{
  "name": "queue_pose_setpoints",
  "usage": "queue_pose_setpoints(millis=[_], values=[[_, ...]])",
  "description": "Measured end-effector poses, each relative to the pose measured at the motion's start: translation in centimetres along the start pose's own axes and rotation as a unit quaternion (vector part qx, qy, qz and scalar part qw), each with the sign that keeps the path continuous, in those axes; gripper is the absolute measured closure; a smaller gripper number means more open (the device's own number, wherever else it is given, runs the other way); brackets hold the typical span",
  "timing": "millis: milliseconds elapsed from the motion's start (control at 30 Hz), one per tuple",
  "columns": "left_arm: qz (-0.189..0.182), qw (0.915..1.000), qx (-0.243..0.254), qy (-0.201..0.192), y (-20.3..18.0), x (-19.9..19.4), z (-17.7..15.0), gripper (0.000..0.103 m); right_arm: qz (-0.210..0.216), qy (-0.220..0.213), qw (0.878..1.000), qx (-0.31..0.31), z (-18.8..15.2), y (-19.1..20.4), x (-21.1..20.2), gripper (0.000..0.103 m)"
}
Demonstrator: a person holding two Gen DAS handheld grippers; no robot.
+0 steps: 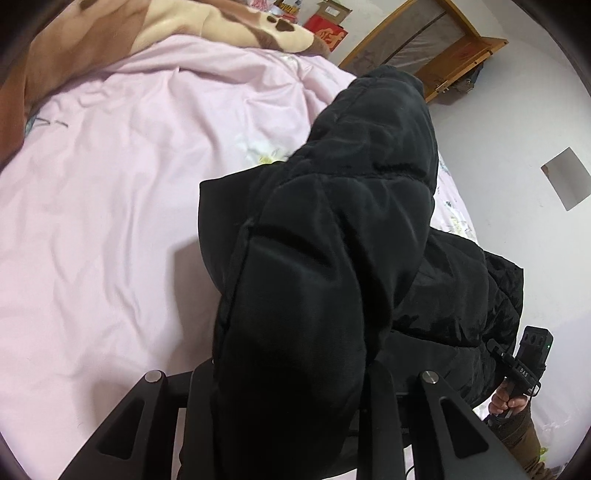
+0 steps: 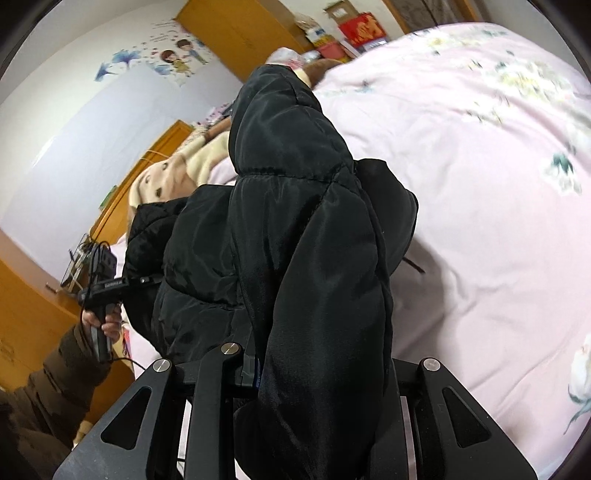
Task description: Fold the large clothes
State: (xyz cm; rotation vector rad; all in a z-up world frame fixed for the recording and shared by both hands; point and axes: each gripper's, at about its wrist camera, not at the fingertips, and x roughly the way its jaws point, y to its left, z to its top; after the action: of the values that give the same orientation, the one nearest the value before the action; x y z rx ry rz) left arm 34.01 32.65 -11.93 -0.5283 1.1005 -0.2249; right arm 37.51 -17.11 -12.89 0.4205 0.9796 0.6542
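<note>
Both tongs, left [image 1: 295, 384] and right [image 2: 317, 380], clamp the black jacket [image 1: 332, 229], whose long axis runs up-frame over the bed [image 1: 110, 184].

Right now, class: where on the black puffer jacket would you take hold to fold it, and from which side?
Grip the black puffer jacket at its padded edges, one hand-held gripper each, coming from the near bedside. Its bulk bunches mid-body, so edges give thinner holds over the pink bedsheet.

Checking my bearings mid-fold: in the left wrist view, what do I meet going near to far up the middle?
left gripper → black padded jacket → pink bedsheet → tan and brown blanket
</note>
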Motion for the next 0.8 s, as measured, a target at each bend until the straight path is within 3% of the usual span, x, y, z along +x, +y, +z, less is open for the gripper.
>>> queue_pose_setpoints(millis=[133, 467, 700, 800], values=[[0.008, 0.9999, -0.006, 0.009, 0.5, 1.4, -0.3, 0.066, -0.021, 0.014, 1.0, 0.006, -0.4, -1.1, 0.8, 0.075], [0.028, 0.9991, -0.029, 0.012, 1.1, 2.9, -1.4, 0.044, -0.074, 0.034, 0.997, 0.01, -0.9, -1.1, 1.6, 0.054], [0.072, 0.9972, -0.02, -0.002, -0.8, 0.8, -1.3, 0.037, -0.139, 0.043, 0.989, -0.015, 0.3, 1.2, 0.1, 0.041], [0.085, 0.9956, -0.023, -0.034, -1.3, -1.4, -1.3, 0.037, -0.171, 0.023, 0.985, -0.026, 0.8, 2.0, -1.7, 0.038]])
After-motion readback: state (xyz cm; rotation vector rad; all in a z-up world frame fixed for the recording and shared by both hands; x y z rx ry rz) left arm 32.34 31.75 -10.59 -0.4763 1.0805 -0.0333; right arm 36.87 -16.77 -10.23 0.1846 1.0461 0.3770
